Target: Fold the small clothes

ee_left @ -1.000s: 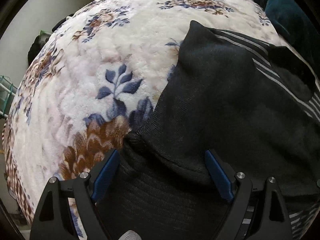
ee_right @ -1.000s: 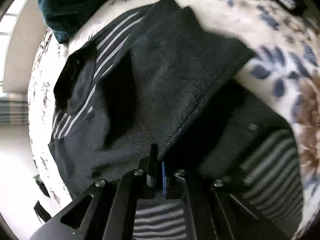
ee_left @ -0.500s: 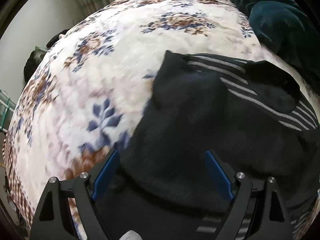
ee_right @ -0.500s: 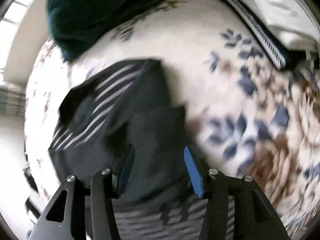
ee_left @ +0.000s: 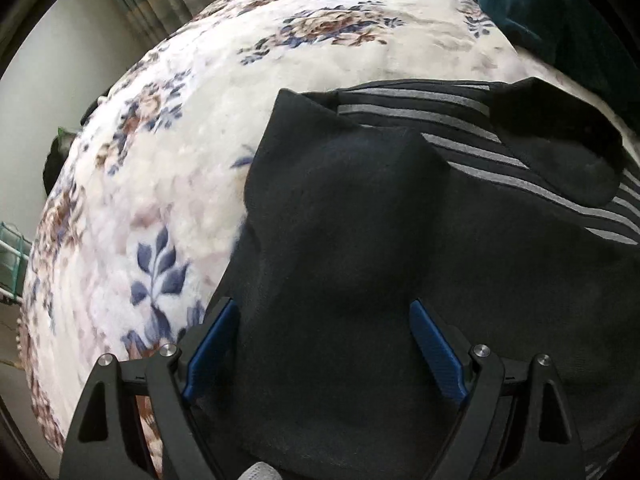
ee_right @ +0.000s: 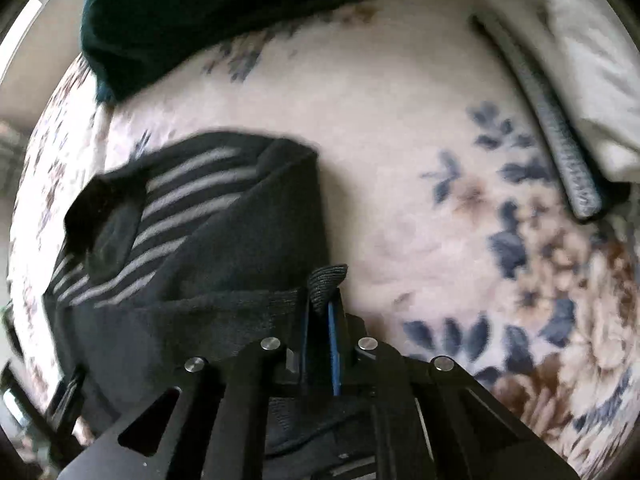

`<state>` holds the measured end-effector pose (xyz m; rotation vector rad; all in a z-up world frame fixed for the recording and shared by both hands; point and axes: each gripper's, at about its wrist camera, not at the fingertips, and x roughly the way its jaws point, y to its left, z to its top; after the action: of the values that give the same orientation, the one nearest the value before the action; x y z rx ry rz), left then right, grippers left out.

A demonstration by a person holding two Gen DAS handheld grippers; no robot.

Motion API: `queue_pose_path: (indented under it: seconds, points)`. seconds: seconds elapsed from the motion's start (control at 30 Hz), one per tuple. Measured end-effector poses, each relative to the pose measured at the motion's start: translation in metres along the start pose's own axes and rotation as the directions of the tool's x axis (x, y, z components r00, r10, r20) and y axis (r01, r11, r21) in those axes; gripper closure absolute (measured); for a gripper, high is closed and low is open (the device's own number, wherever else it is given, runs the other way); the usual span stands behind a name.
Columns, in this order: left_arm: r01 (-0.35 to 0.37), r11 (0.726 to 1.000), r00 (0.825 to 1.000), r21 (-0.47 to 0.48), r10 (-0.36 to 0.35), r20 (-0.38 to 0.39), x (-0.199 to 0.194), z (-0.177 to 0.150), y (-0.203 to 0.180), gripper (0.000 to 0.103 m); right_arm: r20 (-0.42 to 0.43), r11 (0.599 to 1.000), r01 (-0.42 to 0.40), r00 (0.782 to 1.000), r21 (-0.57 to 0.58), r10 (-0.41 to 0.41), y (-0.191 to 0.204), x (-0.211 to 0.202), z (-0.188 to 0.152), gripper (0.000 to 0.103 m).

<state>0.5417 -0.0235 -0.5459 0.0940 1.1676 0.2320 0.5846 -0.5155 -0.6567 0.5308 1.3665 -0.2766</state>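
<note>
- In the left wrist view the left claw [ee_left: 324, 344] hangs nearest the lens, its two blue-padded fingers [ee_left: 210, 346] spread wide apart with nothing pinched between them.
- Between and beneath those fingers lies the dark garment [ee_left: 360, 264], a black knit piece with grey stripes, spread over the bed.
- In the right wrist view the right claw [ee_right: 320, 332] has its blue pads drawn close together, clamped on a ribbed corner of the dark garment [ee_right: 224, 248]; a small tab of the knit sticks up just past the fingertips.
- From that pinched corner a folded edge of the garment runs off to the left of the right wrist view, lying across the striped part.
- The garment looks doubled over on itself, a plain black layer lying on top of the striped layer, though the right view is blurred and the exact fold line is hard to make out.
- Farther on, a black flap lies across the stripes at the garment's far edge.
- The garment rests on a fleecy floral blanket [ee_left: 168, 184], cream with blue leaves and brown blooms, which covers the bed on all sides of it.
- Beyond the garment, at the far side of the bed, sits a dark teal blanket [ee_right: 192, 12], heaped up and apart from the clothing.
- At the far right of the right wrist view a white pillow [ee_right: 580, 72] lies with a grey ribbed strip [ee_right: 560, 140] along its near edge.
</note>
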Motion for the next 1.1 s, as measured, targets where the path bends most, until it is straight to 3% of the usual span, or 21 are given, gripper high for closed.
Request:
queue_pose_path:
  seconds: [0.07,0.13,0.17,0.3,0.4,0.53,0.67,0.8,0.87,0.93,0.97,1.03,1.1]
  points:
    - [0.017,1.000,1.000,0.016,-0.017,0.009,-0.014,-0.008,-0.001,0.015,-0.077,0.998,-0.066,0.995,0.019,0.067,-0.005,0.000,0.005,0.076]
    - [0.057,0.997,0.998,0.050,-0.058,0.013,-0.038,-0.024,-0.011,0.015,-0.076,0.992,-0.126,0.989,0.017,0.127,-0.013,-0.015,0.004,0.050]
    - [0.077,0.994,0.997,0.074,-0.078,0.016,-0.054,-0.037,-0.020,0.015,-0.075,0.990,-0.140,0.987,0.013,0.140,-0.018,-0.027,0.000,0.032]
    - [0.147,0.971,0.989,0.189,-0.147,-0.016,-0.109,-0.097,-0.070,0.015,-0.111,0.982,-0.185,0.976,0.034,0.187,-0.047,-0.065,-0.023,0.025]
    - [0.174,0.945,0.985,0.276,-0.163,-0.061,-0.154,-0.160,-0.123,0.015,-0.148,0.975,-0.219,0.964,0.044,0.223,-0.082,-0.093,-0.045,0.006]
    - [0.195,0.909,0.980,0.367,-0.165,-0.113,-0.205,-0.245,-0.200,0.015,-0.168,0.968,-0.248,0.954,0.032,0.250,-0.137,-0.121,-0.059,0.006]
    - [0.217,0.880,0.967,0.424,-0.135,-0.214,-0.217,-0.312,-0.276,0.015,-0.207,0.970,-0.242,0.951,-0.029,0.231,-0.188,-0.134,-0.056,0.005]
    - [0.108,0.836,0.973,0.538,0.023,-0.230,-0.200,-0.360,-0.334,0.015,-0.245,0.966,-0.247,0.944,-0.075,0.222,-0.219,-0.133,-0.042,0.005]
    - [0.058,0.848,0.977,0.527,0.060,-0.203,-0.193,-0.364,-0.339,0.013,-0.259,0.964,-0.246,0.942,-0.102,0.213,-0.221,-0.129,-0.037,0.005]
    - [0.072,0.886,0.979,0.457,0.026,-0.204,-0.190,-0.363,-0.333,0.013,-0.269,0.960,-0.242,0.942,-0.140,0.199,-0.218,-0.121,-0.032,0.005]
    - [0.085,0.901,0.980,0.425,0.002,-0.199,-0.191,-0.362,-0.329,0.017,-0.276,0.957,-0.245,0.941,-0.153,0.197,-0.215,-0.117,-0.030,0.005]
    - [0.126,0.917,0.983,0.378,-0.064,-0.172,-0.198,-0.360,-0.322,0.051,-0.289,0.949,-0.262,0.935,-0.173,0.206,-0.208,-0.104,-0.023,0.005]
    - [0.103,0.913,0.990,0.395,-0.058,-0.126,-0.207,-0.360,-0.320,0.095,-0.302,0.940,-0.291,0.925,-0.180,0.228,-0.195,-0.090,-0.016,0.005]
